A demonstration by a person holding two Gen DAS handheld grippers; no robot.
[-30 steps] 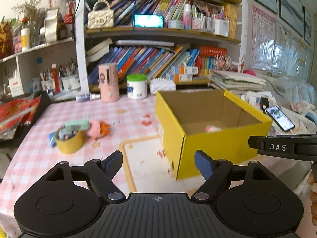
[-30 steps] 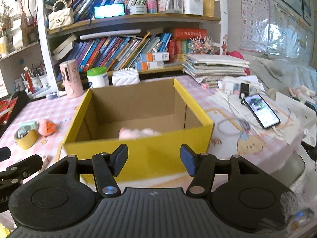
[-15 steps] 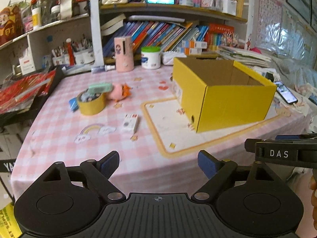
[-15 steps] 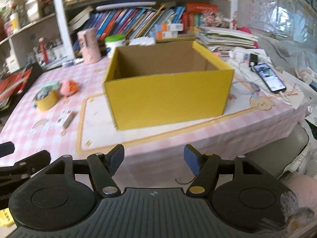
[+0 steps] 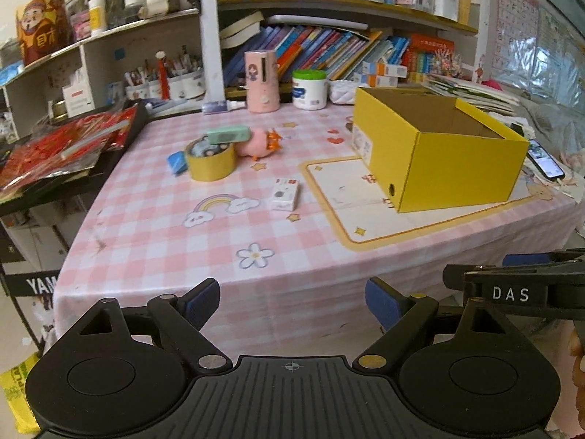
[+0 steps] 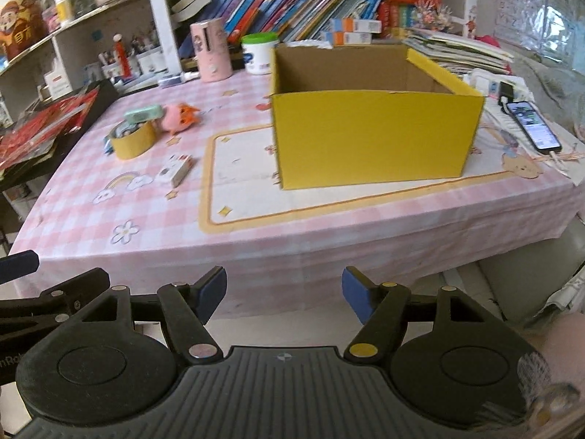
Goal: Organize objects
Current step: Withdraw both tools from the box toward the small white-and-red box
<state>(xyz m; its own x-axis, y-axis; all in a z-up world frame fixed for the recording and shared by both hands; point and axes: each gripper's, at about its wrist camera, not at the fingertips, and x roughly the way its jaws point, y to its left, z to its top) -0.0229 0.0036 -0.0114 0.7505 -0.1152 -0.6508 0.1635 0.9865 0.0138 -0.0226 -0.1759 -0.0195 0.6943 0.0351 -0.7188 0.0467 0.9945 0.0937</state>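
Your left gripper (image 5: 292,303) hangs off the near edge of the table (image 5: 153,263) with its blue-padded jaws spread wide and nothing between them. Your right gripper (image 6: 284,292) is also off the near edge; its jaws have just been opening and stand apart, empty. On the right gripper's side, seen from the left wrist, white letters read "DAS".

The yellow box (image 6: 373,139) is plain corrugated cardboard, open at the top, brown inside, standing upright on the right part of the table on a cream mat with an orange border (image 6: 237,183). Its long axis runs left to right across your right view.

Left of it, a small white carton (image 5: 284,194) with grey and red print too small to read lies flat, its long axis running near to far. Farther left sits a roll of yellow tape (image 5: 210,159) on its flat side, a mint-green bar (image 5: 228,134) resting across its top, and a pink plush toy with orange tufts (image 5: 261,144) touching it on the right. The cloth is pink-and-white check with rainbow, cloud and flower prints.
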